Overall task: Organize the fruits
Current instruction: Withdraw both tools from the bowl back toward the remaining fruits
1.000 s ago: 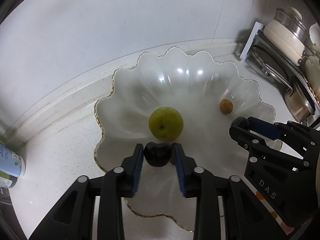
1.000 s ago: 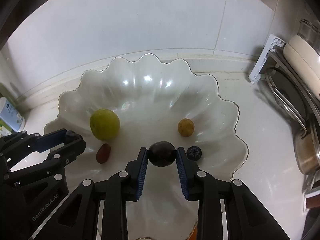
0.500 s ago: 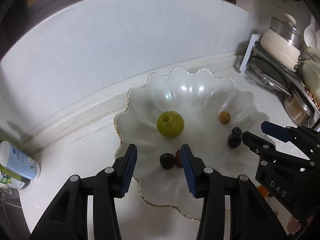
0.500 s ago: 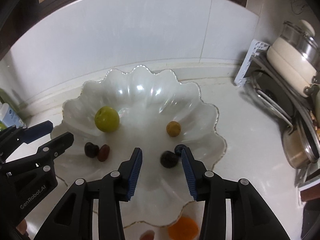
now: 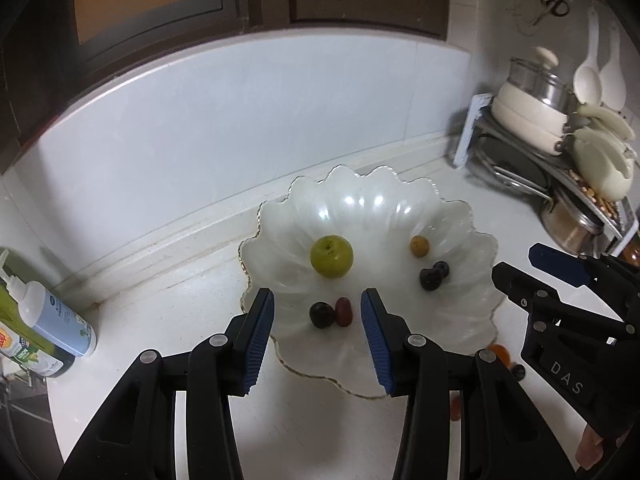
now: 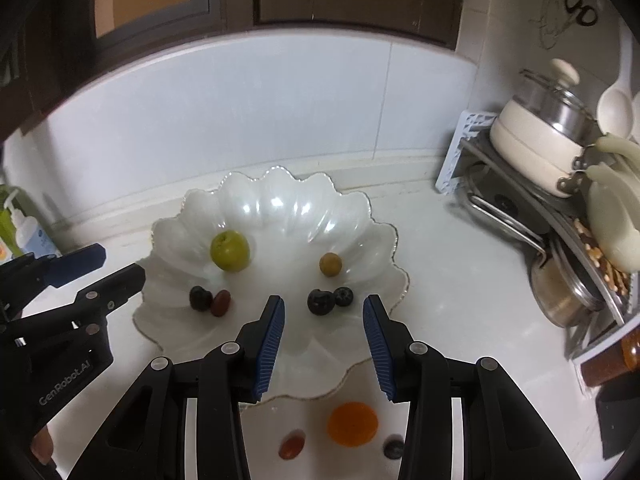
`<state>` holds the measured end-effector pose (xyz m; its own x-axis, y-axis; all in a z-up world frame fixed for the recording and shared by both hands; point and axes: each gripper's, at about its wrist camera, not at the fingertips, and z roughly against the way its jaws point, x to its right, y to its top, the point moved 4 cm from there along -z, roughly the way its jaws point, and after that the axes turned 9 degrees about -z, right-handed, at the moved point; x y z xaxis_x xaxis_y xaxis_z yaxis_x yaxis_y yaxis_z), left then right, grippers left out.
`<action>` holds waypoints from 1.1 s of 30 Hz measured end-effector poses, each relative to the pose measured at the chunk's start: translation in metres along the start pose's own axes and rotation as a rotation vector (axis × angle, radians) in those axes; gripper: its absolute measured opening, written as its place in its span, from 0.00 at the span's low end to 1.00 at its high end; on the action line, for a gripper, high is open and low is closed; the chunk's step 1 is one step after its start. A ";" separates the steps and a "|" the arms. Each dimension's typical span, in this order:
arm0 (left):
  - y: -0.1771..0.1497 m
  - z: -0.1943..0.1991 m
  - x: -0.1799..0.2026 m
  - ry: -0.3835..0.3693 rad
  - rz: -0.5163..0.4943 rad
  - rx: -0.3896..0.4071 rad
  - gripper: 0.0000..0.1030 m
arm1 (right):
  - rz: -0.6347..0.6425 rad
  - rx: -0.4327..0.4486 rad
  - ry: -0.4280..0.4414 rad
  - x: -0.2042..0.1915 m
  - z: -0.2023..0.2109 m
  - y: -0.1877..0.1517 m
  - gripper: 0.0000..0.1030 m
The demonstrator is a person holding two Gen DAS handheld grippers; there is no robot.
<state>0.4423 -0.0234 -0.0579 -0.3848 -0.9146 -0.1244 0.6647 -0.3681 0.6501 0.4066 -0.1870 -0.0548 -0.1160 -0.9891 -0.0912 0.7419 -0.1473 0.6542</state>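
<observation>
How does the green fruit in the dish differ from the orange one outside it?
The green fruit lies inside the white dish, far side; the orange fruit sits on the counter just past the dish's near rim. The green one shows a stem dimple; the orange one looks plain. Both are round.

White speckled counter (image 6: 460, 280), running up to a tiled wall. Lying directly on it: a scalloped white bowl (image 6: 360, 216) at centre; an orange fruit (image 6: 352, 424), a reddish-brown fruit (image 6: 291, 445) and a small dark fruit (image 6: 394, 449) sitting just beside the bowl's near rim; bottles (image 5: 52, 320) standing at the left; a rack (image 6: 460, 148) of pots occupying the right.
</observation>
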 end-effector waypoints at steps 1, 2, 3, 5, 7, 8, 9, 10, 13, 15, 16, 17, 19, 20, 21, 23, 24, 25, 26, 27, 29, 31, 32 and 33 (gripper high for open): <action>0.000 0.004 0.002 -0.002 -0.003 0.008 0.43 | -0.002 0.008 0.001 0.000 0.005 -0.001 0.41; -0.001 0.008 0.003 -0.005 -0.005 0.014 0.43 | -0.003 0.018 0.003 0.001 0.011 -0.002 0.41; -0.001 0.012 0.004 -0.008 -0.008 0.020 0.43 | -0.002 0.026 -0.001 0.001 0.016 -0.003 0.41; -0.002 0.022 0.007 -0.015 -0.016 0.036 0.43 | -0.003 0.040 0.000 0.002 0.027 -0.005 0.41; -0.002 0.033 0.010 -0.015 -0.026 0.059 0.43 | 0.001 0.056 -0.010 0.003 0.034 -0.006 0.41; -0.003 0.038 0.011 -0.014 -0.030 0.069 0.43 | 0.001 0.068 -0.011 0.004 0.041 -0.007 0.41; -0.003 0.042 0.013 -0.010 -0.038 0.079 0.43 | -0.002 0.075 -0.008 0.005 0.046 -0.008 0.41; -0.003 0.049 0.015 -0.009 -0.044 0.092 0.43 | -0.004 0.080 -0.006 0.005 0.049 -0.008 0.41; -0.003 0.062 0.020 -0.031 -0.052 0.117 0.43 | -0.011 0.111 -0.011 0.008 0.065 -0.009 0.41; -0.004 0.071 0.023 -0.043 -0.059 0.130 0.43 | -0.022 0.123 -0.008 0.011 0.074 -0.011 0.41; -0.004 0.075 0.025 -0.051 -0.064 0.138 0.43 | -0.027 0.133 -0.010 0.013 0.079 -0.012 0.41; -0.004 0.078 0.028 -0.055 -0.069 0.145 0.43 | -0.031 0.141 -0.010 0.014 0.083 -0.012 0.41; -0.004 0.084 0.033 -0.061 -0.079 0.158 0.44 | -0.038 0.154 -0.011 0.016 0.091 -0.014 0.41; -0.005 0.088 0.035 -0.070 -0.082 0.166 0.44 | -0.039 0.161 -0.014 0.017 0.095 -0.016 0.41; -0.005 0.091 0.038 -0.080 -0.084 0.172 0.44 | -0.041 0.166 -0.018 0.018 0.097 -0.017 0.41; -0.005 0.096 0.043 -0.091 -0.089 0.181 0.44 | -0.045 0.175 -0.024 0.021 0.104 -0.020 0.41; -0.005 0.098 0.045 -0.094 -0.091 0.185 0.44 | -0.048 0.178 -0.026 0.022 0.106 -0.022 0.41; -0.005 0.101 0.048 -0.095 -0.096 0.191 0.44 | -0.055 0.184 -0.031 0.024 0.110 -0.023 0.41; -0.006 0.102 0.050 -0.098 -0.101 0.195 0.44 | -0.057 0.189 -0.038 0.025 0.112 -0.025 0.41; -0.006 0.104 0.053 -0.106 -0.105 0.199 0.44 | -0.062 0.195 -0.045 0.027 0.115 -0.027 0.41; -0.007 0.107 0.057 -0.111 -0.115 0.205 0.44 | -0.073 0.203 -0.054 0.031 0.121 -0.031 0.41; -0.009 0.110 0.060 -0.117 -0.120 0.213 0.44 | -0.081 0.206 -0.059 0.034 0.124 -0.034 0.41; -0.010 0.110 0.062 -0.117 -0.121 0.214 0.44 | -0.083 0.211 -0.068 0.036 0.126 -0.036 0.41; -0.011 0.111 0.063 -0.119 -0.120 0.214 0.44 | -0.084 0.214 -0.074 0.038 0.128 -0.038 0.41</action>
<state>0.3394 -0.0589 0.0102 -0.5335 -0.8358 -0.1296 0.4639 -0.4173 0.7815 0.2896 -0.2177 0.0132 -0.2250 -0.9690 -0.1018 0.5719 -0.2159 0.7914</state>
